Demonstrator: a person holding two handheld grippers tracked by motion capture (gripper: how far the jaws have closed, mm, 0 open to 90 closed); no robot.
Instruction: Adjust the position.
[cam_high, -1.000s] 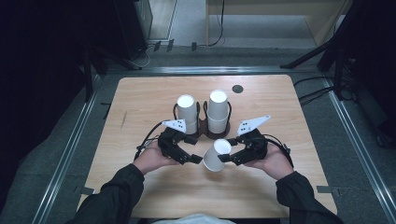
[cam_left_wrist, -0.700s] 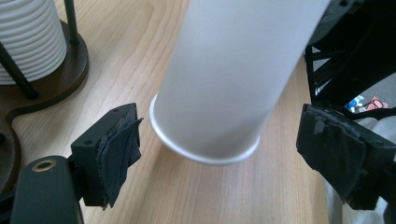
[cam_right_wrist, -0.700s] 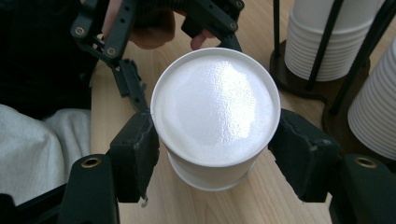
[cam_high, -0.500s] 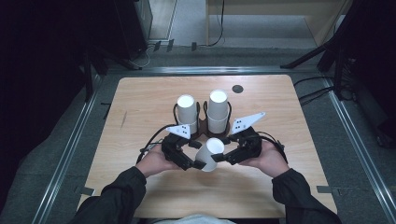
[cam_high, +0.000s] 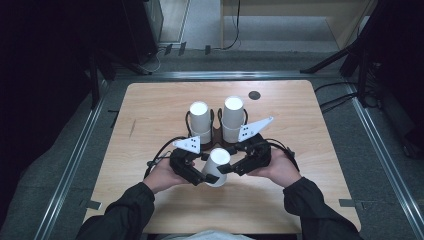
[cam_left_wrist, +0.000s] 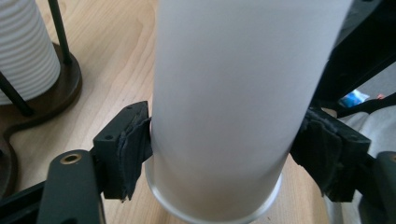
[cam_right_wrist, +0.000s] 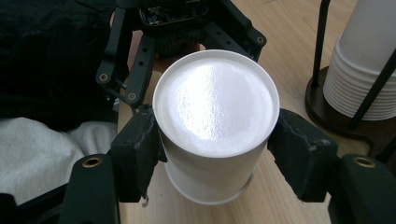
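While both grippers meet over the middle of the desk (cam_high: 150, 105), toward its near edge, a white paper cup (cam_high: 217, 166) hangs between them, upside down and tilted, its closed bottom facing up. The right gripper (cam_high: 231, 167) pinches the cup near that closed end: in the right gripper view a black pad presses on either side of the cup (cam_right_wrist: 212, 123). The left gripper (cam_high: 202, 175) comes in from the other side. Its jaws have just been closing with the cup (cam_left_wrist: 233, 102) between them, and in the left gripper view both pads now lie against the cup's wall just above its rolled rim.

Behind the grippers, near the desk's centre, two stacks of white cups stand upside down in a dark wire holder (cam_high: 216, 134) with a round wooden base: the left stack (cam_high: 200, 121) and the right stack (cam_high: 233, 118) are side by side. A small dark disc (cam_high: 254, 95) lies on the desk toward the far edge, well apart from the stacks.
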